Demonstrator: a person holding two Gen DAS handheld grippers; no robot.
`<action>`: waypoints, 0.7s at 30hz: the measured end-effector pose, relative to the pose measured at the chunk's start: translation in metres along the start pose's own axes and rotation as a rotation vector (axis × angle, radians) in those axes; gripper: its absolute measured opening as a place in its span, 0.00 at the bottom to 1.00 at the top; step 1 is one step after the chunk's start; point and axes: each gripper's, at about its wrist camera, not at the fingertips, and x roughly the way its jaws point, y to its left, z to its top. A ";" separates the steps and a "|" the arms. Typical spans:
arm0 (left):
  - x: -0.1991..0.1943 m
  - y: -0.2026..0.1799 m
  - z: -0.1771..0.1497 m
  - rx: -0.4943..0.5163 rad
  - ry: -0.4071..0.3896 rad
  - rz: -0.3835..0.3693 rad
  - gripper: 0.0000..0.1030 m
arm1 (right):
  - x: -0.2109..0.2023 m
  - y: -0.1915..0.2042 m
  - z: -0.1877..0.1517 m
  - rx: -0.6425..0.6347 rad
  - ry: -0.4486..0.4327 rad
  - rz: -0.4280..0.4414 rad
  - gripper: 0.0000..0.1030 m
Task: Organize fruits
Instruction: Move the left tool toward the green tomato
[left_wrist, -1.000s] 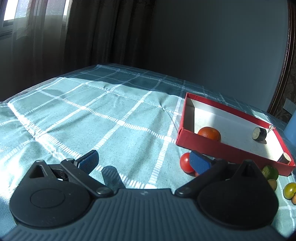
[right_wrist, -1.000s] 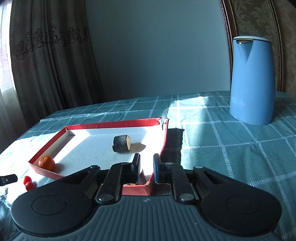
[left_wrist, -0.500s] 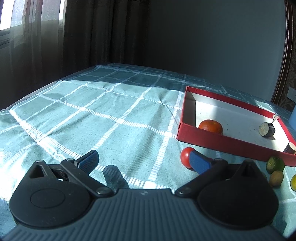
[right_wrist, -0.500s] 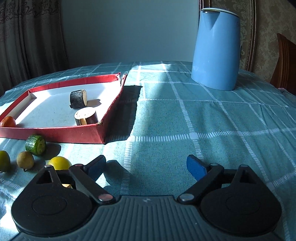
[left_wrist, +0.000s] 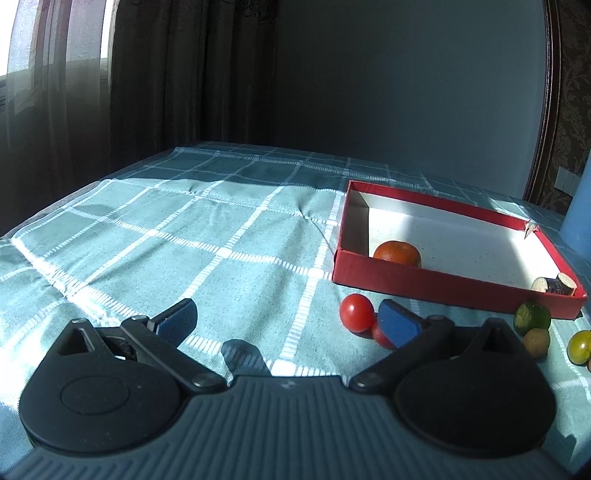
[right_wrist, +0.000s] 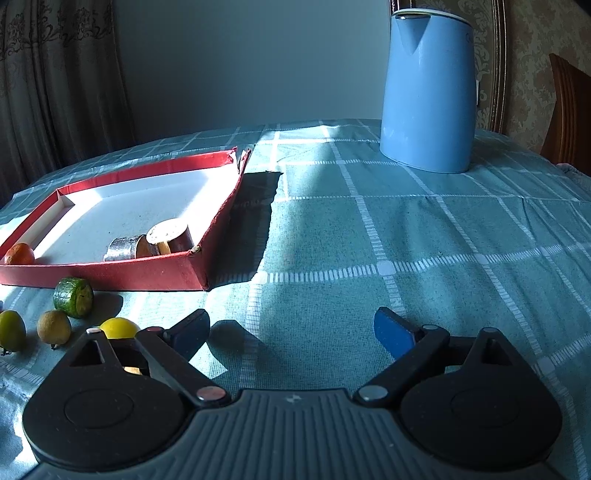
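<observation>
Each tool, left tool (left_wrist: 287, 320) and right tool (right_wrist: 291, 329), has a ribbed grey body, black round-hubbed arms, silver pivot screws and blue fingertip pads.

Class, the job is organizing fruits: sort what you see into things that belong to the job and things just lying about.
Job: red tray, orange, tomatoes, green fruit, kiwi, lemon, lime, two dark cut pieces.

Lying about: blue kettle, chair, curtains.
</observation>
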 end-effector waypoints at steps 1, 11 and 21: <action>-0.002 -0.001 0.000 0.006 -0.014 -0.007 1.00 | 0.000 0.000 0.000 0.003 -0.001 0.002 0.94; -0.023 -0.032 -0.007 0.161 -0.113 -0.040 1.00 | 0.000 -0.002 0.000 0.016 -0.003 0.017 0.95; -0.024 -0.105 -0.014 0.319 -0.069 -0.149 1.00 | 0.000 -0.003 0.000 0.018 -0.003 0.020 0.95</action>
